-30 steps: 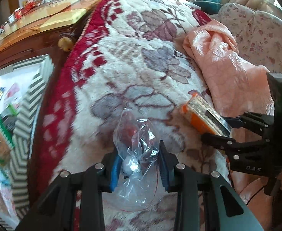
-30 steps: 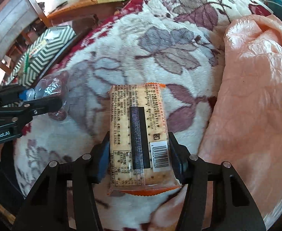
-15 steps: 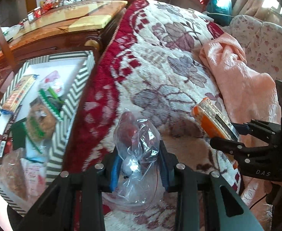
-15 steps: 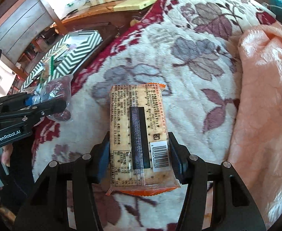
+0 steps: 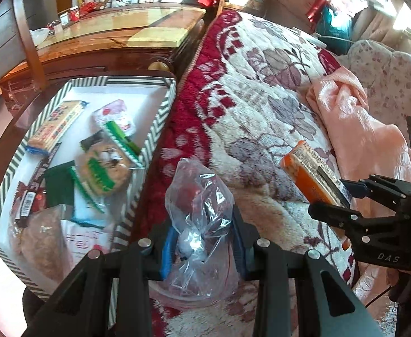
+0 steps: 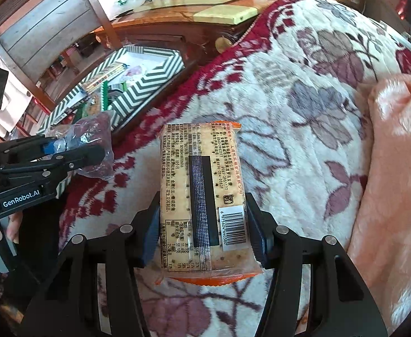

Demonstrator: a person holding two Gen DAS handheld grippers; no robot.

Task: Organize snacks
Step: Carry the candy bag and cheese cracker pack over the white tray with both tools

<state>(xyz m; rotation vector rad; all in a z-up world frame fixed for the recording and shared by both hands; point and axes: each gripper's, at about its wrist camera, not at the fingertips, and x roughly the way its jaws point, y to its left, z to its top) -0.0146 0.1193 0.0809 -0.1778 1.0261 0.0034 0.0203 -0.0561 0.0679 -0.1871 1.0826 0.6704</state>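
Your left gripper (image 5: pixel 202 241) squeezes a clear plastic bag (image 5: pixel 198 210) with something dark red inside. The blue pads (image 5: pixel 166 248) pinch the bag low down, near its knot, so the puffy top sticks up past the fingertips and the snack does not get squashed.

Your right gripper (image 6: pixel 202 236) is closed on a cracker pack (image 6: pixel 202 193). The pads press on its two long sides near the barcode end. Most of the pack pokes out ahead of the fingers, with the label side up. A side grip like this keeps the flat pack steady, and I think it keeps the crackers from breaking.

Both snacks hang in the air over the flowery blanket (image 6: pixel 303 129); neither one touches it.

The striped box (image 5: pixel 157 129) sits to the left of your left fingers, down beside the blanket's red edge. It already holds other snacks, like a long biscuit pack (image 5: pixel 55 125) and a round cookie bag (image 5: pixel 104 165). It looks like the place for these two.

I think the plastic bag goes in first, because it is nearest the box. There is bare white space near the far wall of the box. Watch that the floppy bag does not catch on the box wall.
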